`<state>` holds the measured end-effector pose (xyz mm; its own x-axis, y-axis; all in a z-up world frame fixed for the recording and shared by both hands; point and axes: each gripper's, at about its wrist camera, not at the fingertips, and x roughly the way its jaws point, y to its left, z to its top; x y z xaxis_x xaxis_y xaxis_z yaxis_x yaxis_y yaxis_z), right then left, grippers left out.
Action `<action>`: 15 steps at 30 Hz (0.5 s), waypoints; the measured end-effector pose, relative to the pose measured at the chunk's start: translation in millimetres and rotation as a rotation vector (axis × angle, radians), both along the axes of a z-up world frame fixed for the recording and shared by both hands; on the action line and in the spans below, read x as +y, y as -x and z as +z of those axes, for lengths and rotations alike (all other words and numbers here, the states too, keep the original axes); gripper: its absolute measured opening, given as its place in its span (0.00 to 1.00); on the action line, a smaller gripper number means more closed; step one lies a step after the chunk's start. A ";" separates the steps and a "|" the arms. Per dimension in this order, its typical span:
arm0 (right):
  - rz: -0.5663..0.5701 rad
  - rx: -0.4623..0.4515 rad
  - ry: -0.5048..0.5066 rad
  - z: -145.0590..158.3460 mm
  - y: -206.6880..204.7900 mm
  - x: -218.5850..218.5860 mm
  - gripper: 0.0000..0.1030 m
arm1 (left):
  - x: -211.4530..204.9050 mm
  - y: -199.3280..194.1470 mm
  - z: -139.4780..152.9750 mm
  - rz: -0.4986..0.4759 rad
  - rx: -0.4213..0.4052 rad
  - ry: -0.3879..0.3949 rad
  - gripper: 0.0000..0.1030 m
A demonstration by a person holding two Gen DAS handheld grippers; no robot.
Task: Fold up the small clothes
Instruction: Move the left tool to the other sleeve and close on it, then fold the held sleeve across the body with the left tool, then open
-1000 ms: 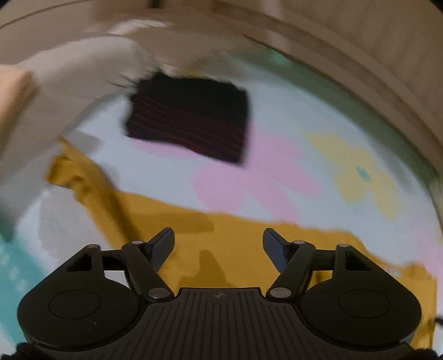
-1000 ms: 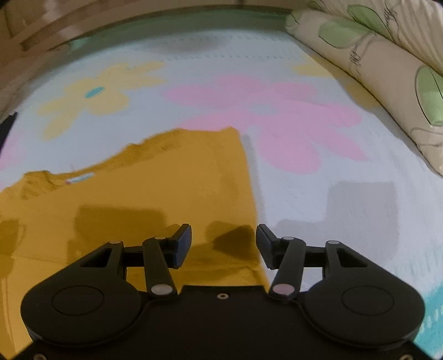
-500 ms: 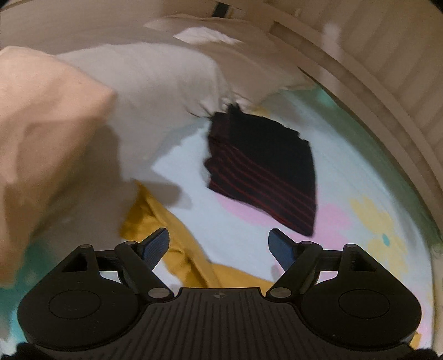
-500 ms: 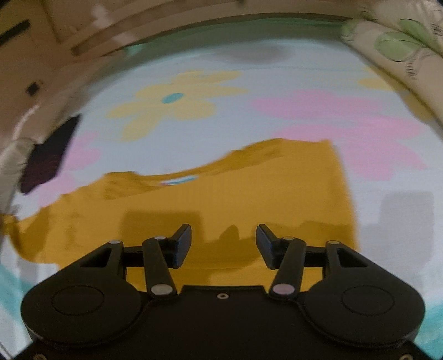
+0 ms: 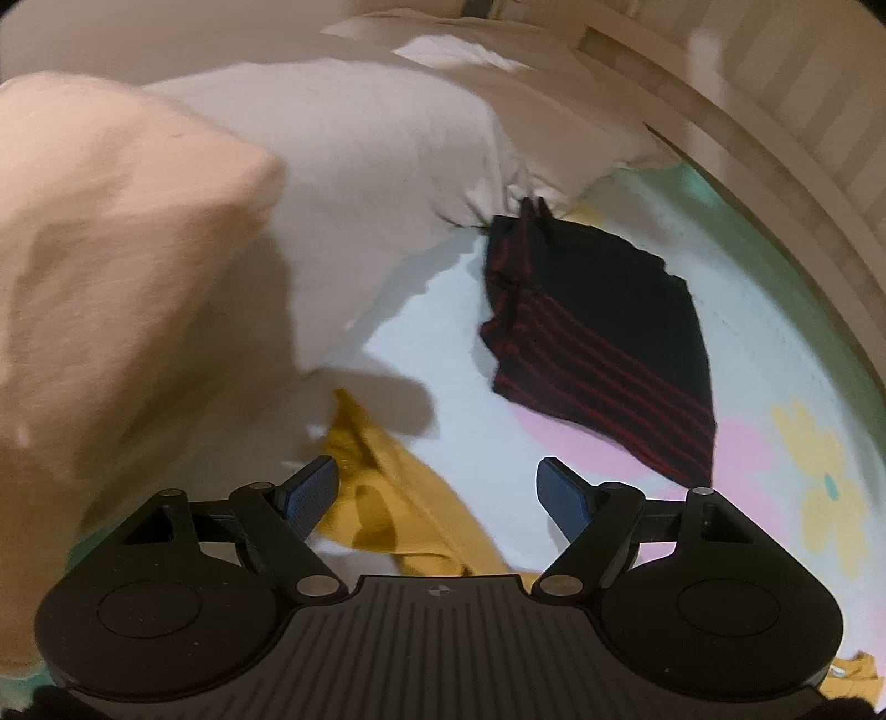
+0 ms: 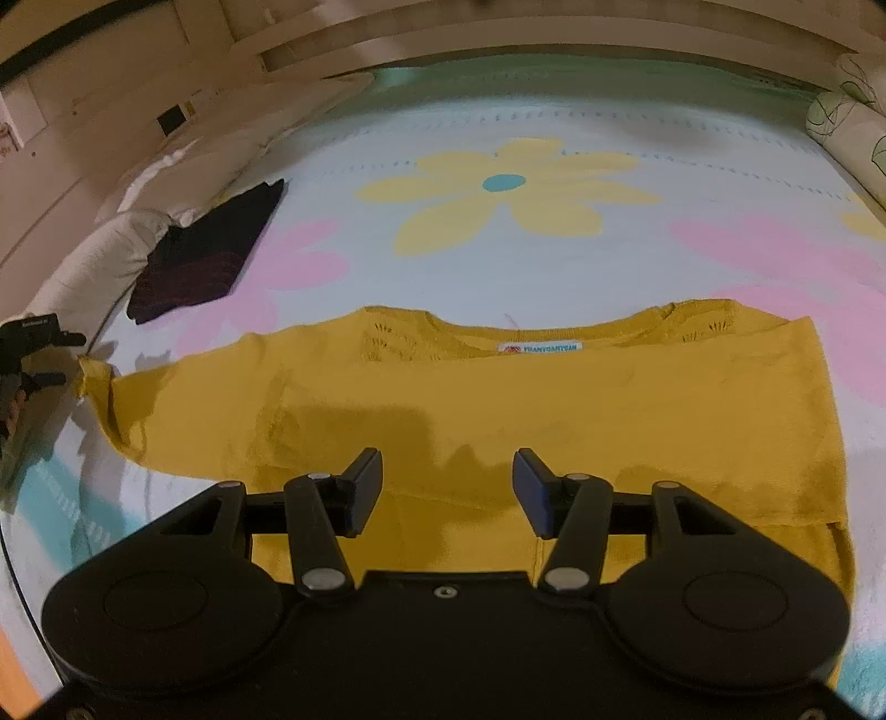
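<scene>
A mustard-yellow sweater (image 6: 498, 399) lies spread flat on the flowered bedsheet, neck label (image 6: 540, 348) facing up. My right gripper (image 6: 447, 490) hovers open over the sweater's body, nothing between its fingers. My left gripper (image 5: 437, 490) stands wide open over the end of the yellow sleeve (image 5: 382, 487); its pads do not press the cloth. In the right wrist view the left gripper (image 6: 69, 360) shows at the far left by the sleeve end (image 6: 94, 376). A folded black garment with red stripes (image 5: 598, 343) lies beyond the sleeve.
A white pillow (image 5: 360, 166) and a peach cushion (image 5: 111, 249) crowd the left of the sleeve. The black folded garment (image 6: 205, 255) sits at the bed's left. A leaf-patterned bolster (image 6: 847, 133) lies far right. A wooden bed frame (image 6: 498, 39) runs along the back.
The left gripper has swept left from the sweater's body to the sleeve end by the pillows. The right gripper has swung from the sweater's right edge to its middle. Both stayed open.
</scene>
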<state>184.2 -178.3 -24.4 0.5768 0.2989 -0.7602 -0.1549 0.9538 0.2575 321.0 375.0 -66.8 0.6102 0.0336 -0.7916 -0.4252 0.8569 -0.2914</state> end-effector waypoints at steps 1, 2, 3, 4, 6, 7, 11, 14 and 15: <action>-0.001 0.003 0.008 -1.5 -0.9 0.1 0.58 | -2.4 -2.4 -1.1 -0.006 0.008 0.001 0.75; -0.002 0.005 0.014 -2.5 -1.2 0.1 0.58 | -4.3 -5.4 -2.8 -0.004 0.019 -0.004 0.74; -0.003 0.006 0.018 -3.2 -1.2 -0.1 0.58 | -5.8 -7.9 -4.5 0.003 0.033 -0.013 0.72; -0.005 0.009 0.019 -3.3 -0.3 -0.8 0.58 | -6.9 -8.1 -5.5 0.007 0.035 -0.020 0.69; -0.009 0.010 0.016 -3.6 0.7 -2.0 0.58 | -8.9 -7.4 -7.9 0.026 0.026 -0.026 0.49; -0.010 0.009 0.016 -2.5 2.4 -2.9 0.58 | -9.8 -8.3 -9.2 0.043 0.035 -0.032 0.42; -0.015 -0.001 0.023 -0.8 4.0 -4.5 0.58 | -12.1 -17.8 -18.8 0.048 0.113 -0.030 0.03; -0.025 0.005 0.005 -0.4 4.5 -7.9 0.58 | -23.9 -9.6 -7.9 0.048 0.042 -0.093 0.03; -0.026 0.004 0.006 0.0 4.6 -8.3 0.58 | -31.7 -7.0 -1.4 0.029 0.030 -0.119 0.03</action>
